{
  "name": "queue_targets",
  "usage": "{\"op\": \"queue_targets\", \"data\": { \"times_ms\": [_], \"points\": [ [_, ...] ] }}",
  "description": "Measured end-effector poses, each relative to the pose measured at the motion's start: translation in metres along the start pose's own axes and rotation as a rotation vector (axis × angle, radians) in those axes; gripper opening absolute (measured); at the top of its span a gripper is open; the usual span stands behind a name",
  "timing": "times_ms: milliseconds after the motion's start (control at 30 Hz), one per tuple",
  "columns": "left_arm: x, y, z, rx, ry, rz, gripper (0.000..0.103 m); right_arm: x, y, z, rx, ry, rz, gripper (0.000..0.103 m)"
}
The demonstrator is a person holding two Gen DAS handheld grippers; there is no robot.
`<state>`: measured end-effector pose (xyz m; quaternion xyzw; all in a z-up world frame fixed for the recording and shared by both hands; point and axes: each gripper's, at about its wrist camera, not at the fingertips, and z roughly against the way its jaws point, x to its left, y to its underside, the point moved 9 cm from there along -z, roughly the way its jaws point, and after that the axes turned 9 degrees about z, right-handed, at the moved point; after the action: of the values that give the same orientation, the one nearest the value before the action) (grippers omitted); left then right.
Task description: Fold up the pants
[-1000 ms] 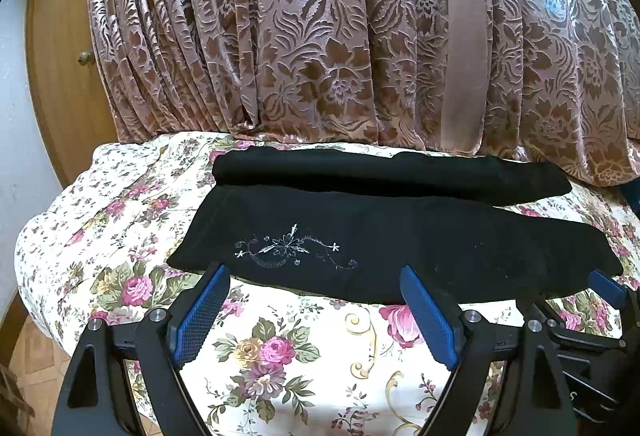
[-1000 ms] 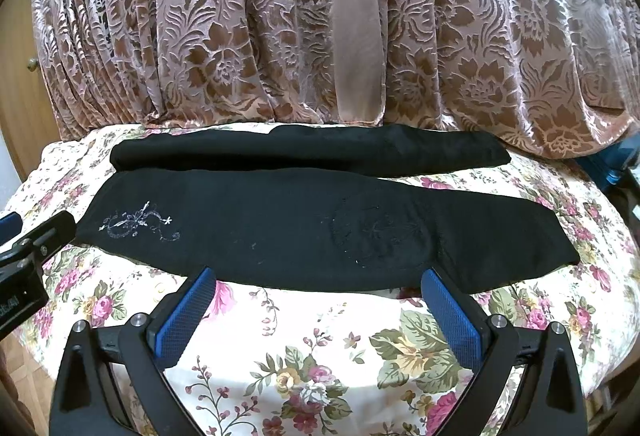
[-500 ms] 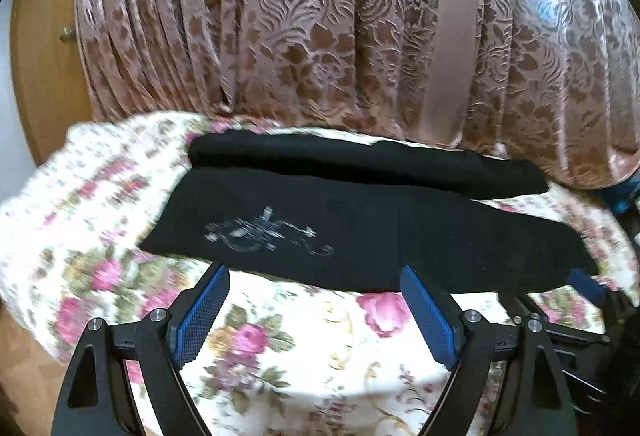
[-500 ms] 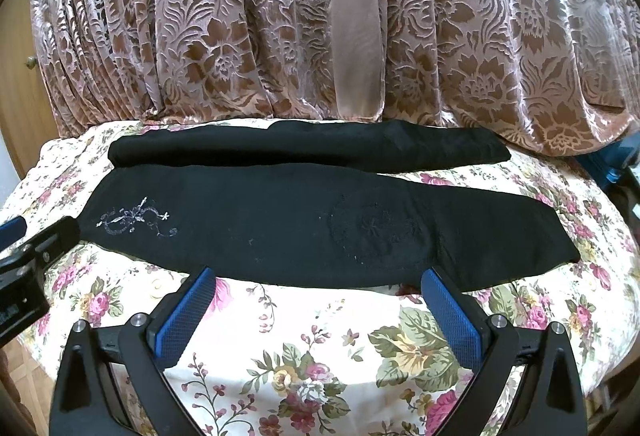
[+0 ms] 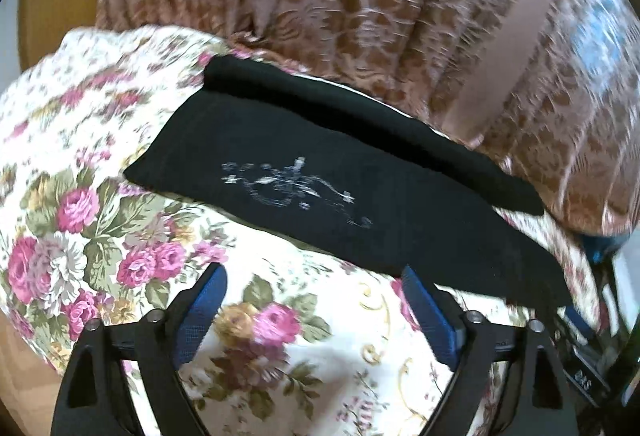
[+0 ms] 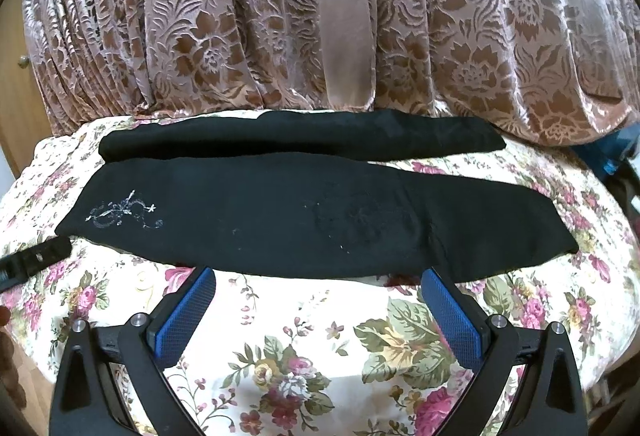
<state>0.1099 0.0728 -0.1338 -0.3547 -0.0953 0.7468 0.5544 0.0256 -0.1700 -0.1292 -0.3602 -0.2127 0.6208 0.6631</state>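
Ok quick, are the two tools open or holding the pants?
Left tool: open, holding nothing, near the black pants.
Right tool: open, holding nothing.

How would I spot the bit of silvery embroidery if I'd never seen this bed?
Find the flowered bedspread in front of the brown patterned curtain. Two long black strips of pants lie across it; take the wider, nearer pant leg. At its left end sits the silvery embroidery, a small pale swirl, the only light marking on the black cloth.
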Motion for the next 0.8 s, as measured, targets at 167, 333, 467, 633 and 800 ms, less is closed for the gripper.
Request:
{"op": "queue_targets", "data": {
  "times_ms": [167, 333, 467, 633, 800],
  "points": [
    [0.028, -0.014, -0.023, 0.04, 0.01, 0.099, 0.103, -0.01, 0.01, -0.014, 0.029, -0.13, -0.076, 0.103],
    [0.056, -0.027, -0.041, 0.067, -0.007, 0.166, 0.103, -0.033, 0.022, -0.028, 0.061, -0.381, -0.251, 0.103],
    [0.087, -0.041, -0.056, 0.091, -0.012, 0.283, 0.096, -0.066, 0.042, -0.047, 0.147, -0.429, -0.367, 0.103],
    [0.121, -0.063, -0.068, 0.073, -0.002, 0.421, 0.078, -0.101, 0.058, -0.071, 0.205, -0.522, -0.604, 0.096],
    [0.135, -0.077, -0.084, 0.066, -0.005, 0.477, 0.068, -0.103, 0.047, -0.087, 0.21, -0.547, -0.657, 0.086]
  ]
}}
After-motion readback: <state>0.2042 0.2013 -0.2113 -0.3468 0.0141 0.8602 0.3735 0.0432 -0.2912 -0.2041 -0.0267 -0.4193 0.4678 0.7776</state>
